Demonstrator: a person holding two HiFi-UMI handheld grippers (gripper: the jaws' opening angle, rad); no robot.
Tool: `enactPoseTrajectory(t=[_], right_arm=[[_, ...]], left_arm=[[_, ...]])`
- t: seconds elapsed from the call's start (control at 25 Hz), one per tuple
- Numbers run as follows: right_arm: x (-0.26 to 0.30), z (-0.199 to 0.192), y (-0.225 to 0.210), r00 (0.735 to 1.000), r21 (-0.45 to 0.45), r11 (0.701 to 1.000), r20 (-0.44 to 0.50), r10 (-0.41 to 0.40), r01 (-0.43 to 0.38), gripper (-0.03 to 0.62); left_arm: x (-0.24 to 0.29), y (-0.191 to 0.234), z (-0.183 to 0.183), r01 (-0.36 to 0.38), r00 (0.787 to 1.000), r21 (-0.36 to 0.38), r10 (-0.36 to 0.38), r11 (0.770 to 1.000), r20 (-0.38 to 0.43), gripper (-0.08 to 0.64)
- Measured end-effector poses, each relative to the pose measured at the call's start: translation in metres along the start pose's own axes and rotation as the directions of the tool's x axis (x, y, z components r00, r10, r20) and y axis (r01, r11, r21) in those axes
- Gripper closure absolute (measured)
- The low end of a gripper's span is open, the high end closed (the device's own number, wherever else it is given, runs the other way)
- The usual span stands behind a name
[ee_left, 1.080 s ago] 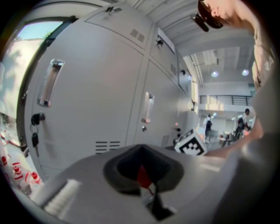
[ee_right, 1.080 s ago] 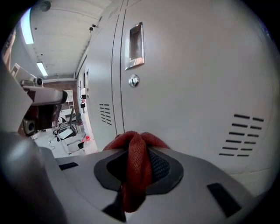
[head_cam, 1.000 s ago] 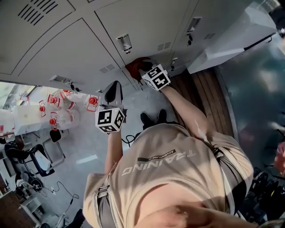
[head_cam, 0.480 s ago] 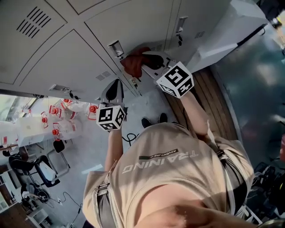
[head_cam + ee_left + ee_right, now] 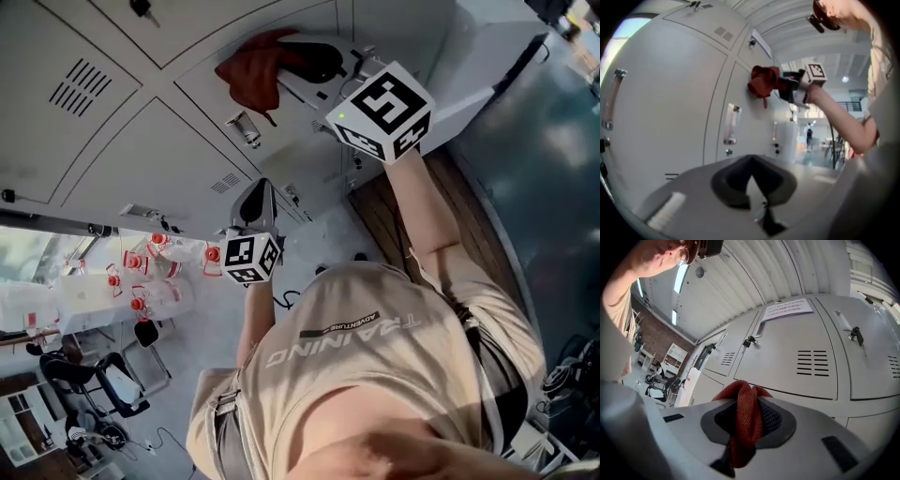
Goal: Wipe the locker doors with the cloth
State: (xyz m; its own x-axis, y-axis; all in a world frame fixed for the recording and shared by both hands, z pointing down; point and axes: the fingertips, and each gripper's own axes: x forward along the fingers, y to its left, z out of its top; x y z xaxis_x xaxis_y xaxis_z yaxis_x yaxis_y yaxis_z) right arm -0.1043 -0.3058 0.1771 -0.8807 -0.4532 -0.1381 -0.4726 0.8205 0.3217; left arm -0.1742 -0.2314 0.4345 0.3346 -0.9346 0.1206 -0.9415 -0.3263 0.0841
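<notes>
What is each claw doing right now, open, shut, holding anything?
Left claw: shut, holding nothing.
Right claw: shut on the red woven cloth.

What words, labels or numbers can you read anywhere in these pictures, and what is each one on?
"TRAINING": large print on the person's shirt, upside down in the head view.
"ADVENTURE": smaller print on the same shirt, next to "TRAINING".
Paper notice on the lockers: several printed lines, too small to read.
Marker cubes: square patterns only, no words.
</notes>
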Motion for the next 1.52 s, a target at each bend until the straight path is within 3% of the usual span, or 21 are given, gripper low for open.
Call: enactPoseTrajectory(t=[0.24, 0.48, 0.64, 0.8, 1.16, 1.52], right_arm=[[0.023, -0.016, -0.024, 0.998, 0.011, 0.999, -0.025, -0.052, 0.053, 0.528], [0.022, -0.052, -0.016, 0.999, 0.108, 0.994, -0.038, -0.018, 0.022, 0.528], [0.017, -0.098, -0.004, 0.992, 0.138, 0.990, -0.130, -0.010, 0.028, 0.528], [0.006, -0.158, 0.010, 0.976, 0.228, 0.972, -0.219, 0.003, 0.049, 0.528], [-0.009, -0.273, 0.041, 0.916, 0.363, 0.927, -0.397, 0.060, 0.097, 0.528], [-0.018, -0.356, 0.066, 0.825, 0.355, 0.919, -0.562, 0.062, 0.173, 0.528]], left_arm=[[-0.009, 0.014, -0.002, -0.042, 0.999, -0.011, 0.042, 0.999, -0.003, 0.554], [-0.016, 0.028, -0.011, -0.089, 0.996, -0.035, 0.089, 0.995, -0.020, 0.554], [-0.014, 0.028, -0.013, -0.084, 0.996, -0.037, 0.083, 0.996, -0.024, 0.554], [-0.011, 0.022, -0.021, -0.062, 0.997, -0.037, 0.061, 0.997, -0.048, 0.554], [-0.003, 0.015, -0.043, -0.018, 0.994, -0.049, 0.012, 0.999, -0.110, 0.554], [-0.006, 0.016, -0.041, 0.014, 0.994, -0.035, -0.018, 0.999, -0.111, 0.554]])
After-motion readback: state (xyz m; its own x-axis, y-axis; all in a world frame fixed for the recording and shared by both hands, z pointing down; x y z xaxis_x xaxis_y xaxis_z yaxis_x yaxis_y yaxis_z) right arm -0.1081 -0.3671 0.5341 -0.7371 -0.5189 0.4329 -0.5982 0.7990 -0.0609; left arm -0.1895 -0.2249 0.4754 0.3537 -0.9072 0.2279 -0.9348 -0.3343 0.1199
